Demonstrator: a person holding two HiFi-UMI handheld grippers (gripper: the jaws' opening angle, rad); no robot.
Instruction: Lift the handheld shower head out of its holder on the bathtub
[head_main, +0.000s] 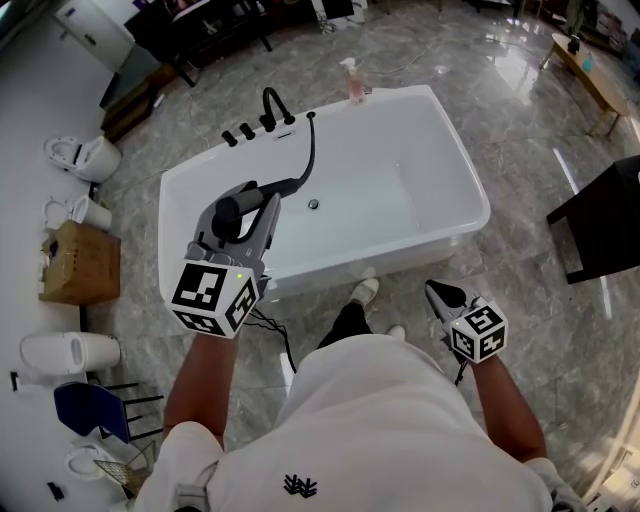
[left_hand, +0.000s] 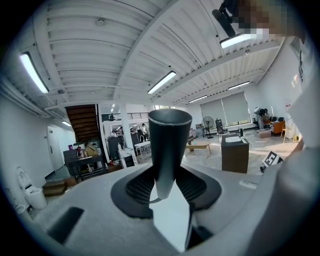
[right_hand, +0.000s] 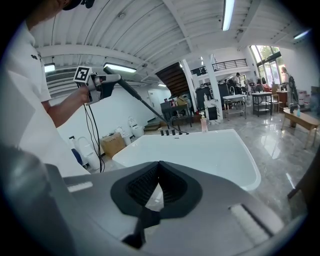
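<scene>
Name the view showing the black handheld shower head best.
Head view: black shower head clamped in the left gripper, hose running to the white bathtub. Left gripper view shows only its handle, close up; right gripper view shows it small, distant.

place: sanitary-ware showroom | evidence: freestanding bathtub (head_main: 420, 250), several loose toilets (head_main: 85, 157)

Pink spray bottle (head_main: 352, 82), cardboard box (head_main: 82, 262) (beside white toilets (head_main: 92, 160)), dark table (head_main: 610, 210), wooden bench (head_main: 592, 78).
</scene>
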